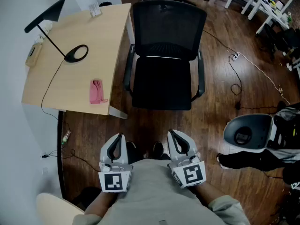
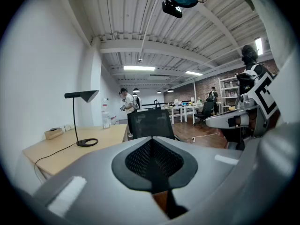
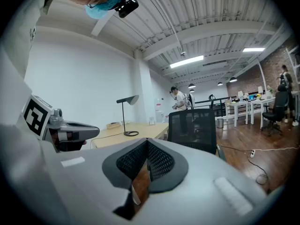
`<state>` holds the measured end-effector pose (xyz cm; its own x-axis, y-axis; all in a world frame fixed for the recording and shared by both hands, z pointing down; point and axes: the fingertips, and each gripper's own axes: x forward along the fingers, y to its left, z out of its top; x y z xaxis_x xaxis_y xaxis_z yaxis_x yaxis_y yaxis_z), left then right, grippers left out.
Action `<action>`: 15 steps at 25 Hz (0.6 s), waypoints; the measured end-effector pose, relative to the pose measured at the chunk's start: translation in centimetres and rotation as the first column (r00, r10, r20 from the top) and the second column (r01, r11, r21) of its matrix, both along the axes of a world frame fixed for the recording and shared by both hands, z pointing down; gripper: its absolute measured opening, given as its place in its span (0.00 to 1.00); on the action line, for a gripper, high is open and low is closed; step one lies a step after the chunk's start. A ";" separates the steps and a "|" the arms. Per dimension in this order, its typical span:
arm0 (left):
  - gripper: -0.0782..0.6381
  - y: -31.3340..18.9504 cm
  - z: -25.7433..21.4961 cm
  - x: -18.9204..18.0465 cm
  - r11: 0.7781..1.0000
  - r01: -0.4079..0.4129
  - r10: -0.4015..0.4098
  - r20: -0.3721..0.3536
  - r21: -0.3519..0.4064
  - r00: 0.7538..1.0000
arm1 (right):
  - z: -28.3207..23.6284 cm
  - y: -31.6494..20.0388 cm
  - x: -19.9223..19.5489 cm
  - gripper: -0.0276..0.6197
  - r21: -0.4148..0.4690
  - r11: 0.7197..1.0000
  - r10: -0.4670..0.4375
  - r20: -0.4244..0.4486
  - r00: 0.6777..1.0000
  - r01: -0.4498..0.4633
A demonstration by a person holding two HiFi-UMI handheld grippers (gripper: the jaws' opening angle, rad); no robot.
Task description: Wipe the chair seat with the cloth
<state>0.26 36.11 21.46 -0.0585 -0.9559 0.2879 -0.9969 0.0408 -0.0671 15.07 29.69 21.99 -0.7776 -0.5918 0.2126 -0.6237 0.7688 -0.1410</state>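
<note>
A black office chair (image 1: 164, 60) stands ahead of me, its seat (image 1: 161, 86) bare; it also shows in the left gripper view (image 2: 150, 123) and the right gripper view (image 3: 193, 128). A pink cloth (image 1: 97, 92) lies near the front edge of the wooden desk (image 1: 75, 78), left of the chair. My left gripper (image 1: 116, 142) and right gripper (image 1: 176, 137) are held close to my body, well short of the chair, both shut with nothing between their jaws.
A black desk lamp (image 1: 56, 29) stands on the desk with its cord trailing off the edge. A second chair (image 1: 248, 132) sits at the right. Cables and a power strip (image 1: 236, 56) lie on the wooden floor. People stand far back (image 2: 125, 102).
</note>
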 end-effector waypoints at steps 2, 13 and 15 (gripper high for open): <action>0.12 0.0 0.2 -1.5 1.000 0.027 -0.027 0.000 0.002 1.000 | 0.1 -0.5 -1.0 0.04 0.002 1.000 -0.005 -0.011 1.000 0.005; 0.12 -3.0 2.7 -19.5 0.982 0.190 -0.190 0.014 0.004 0.982 | 1.2 -5.1 -18.2 0.16 0.022 0.991 -0.131 -0.098 0.987 0.133; 0.12 -4.1 3.1 -23.2 0.984 0.178 -0.178 0.016 -0.003 0.984 | 1.7 -6.4 -22.8 0.19 0.025 0.991 -0.128 -0.112 0.985 0.131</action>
<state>-22.93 32.01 24.61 -0.2322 -0.9284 0.2902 -0.9726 0.2172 -0.0833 -7.78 23.33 23.71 -0.8212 -0.4955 0.2831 -0.5287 0.8473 -0.0508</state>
